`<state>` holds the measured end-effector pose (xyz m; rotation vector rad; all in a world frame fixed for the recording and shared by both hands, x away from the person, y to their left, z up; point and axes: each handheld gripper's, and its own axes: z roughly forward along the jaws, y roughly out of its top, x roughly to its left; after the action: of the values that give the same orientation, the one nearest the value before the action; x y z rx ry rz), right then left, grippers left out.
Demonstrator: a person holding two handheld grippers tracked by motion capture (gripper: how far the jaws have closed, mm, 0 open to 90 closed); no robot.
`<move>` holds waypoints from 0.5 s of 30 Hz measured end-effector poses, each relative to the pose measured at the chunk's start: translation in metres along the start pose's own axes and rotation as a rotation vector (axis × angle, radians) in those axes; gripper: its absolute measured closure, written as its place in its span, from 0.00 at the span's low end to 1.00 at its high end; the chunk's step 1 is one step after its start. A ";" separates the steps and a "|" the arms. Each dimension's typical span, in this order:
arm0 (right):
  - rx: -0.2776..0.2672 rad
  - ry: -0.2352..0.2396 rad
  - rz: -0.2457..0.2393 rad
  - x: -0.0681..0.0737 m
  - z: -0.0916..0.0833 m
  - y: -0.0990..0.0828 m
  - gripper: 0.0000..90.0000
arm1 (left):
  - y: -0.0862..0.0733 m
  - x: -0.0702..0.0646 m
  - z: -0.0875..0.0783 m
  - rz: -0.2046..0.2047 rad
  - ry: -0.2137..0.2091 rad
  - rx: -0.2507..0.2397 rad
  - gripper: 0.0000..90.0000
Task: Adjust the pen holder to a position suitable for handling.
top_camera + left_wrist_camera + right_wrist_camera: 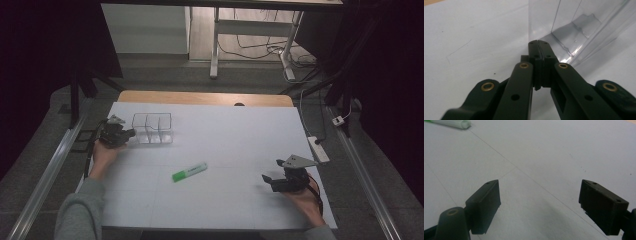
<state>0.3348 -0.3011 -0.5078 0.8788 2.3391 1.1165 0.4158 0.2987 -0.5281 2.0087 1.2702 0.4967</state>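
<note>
Highlighter lies flat, long axis up-right; left hand-held gripper closed empty, right hand-held gripper apart.

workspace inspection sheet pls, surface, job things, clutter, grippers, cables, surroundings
surface: white sheet over a wooden table, faint grid lines.
job's things: clear divided box at far left; green highlighter lying mid-sheet.
clutter: nothing seen.
grippers: left gripper shut, tips at the box's corner, whether gripping its wall unclear; right gripper open, nothing between its jaws.
cables: power strip with white lead at the right edge; loose cables on floor beyond.
surroundings: metal rails, dark curtains, another table's legs behind.
</note>
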 end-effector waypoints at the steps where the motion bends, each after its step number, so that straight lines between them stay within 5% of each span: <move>1: 0.000 0.000 0.000 0.000 0.000 0.000 0.19 | 0.000 -0.001 0.000 0.002 0.000 0.002 0.99; 15: 0.005 0.003 0.000 0.000 0.001 0.000 0.19 | 0.008 -0.013 0.006 0.046 -0.026 0.016 0.99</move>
<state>0.3349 -0.3007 -0.5083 0.8793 2.3459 1.1129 0.4188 0.2823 -0.5258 2.0549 1.2186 0.4824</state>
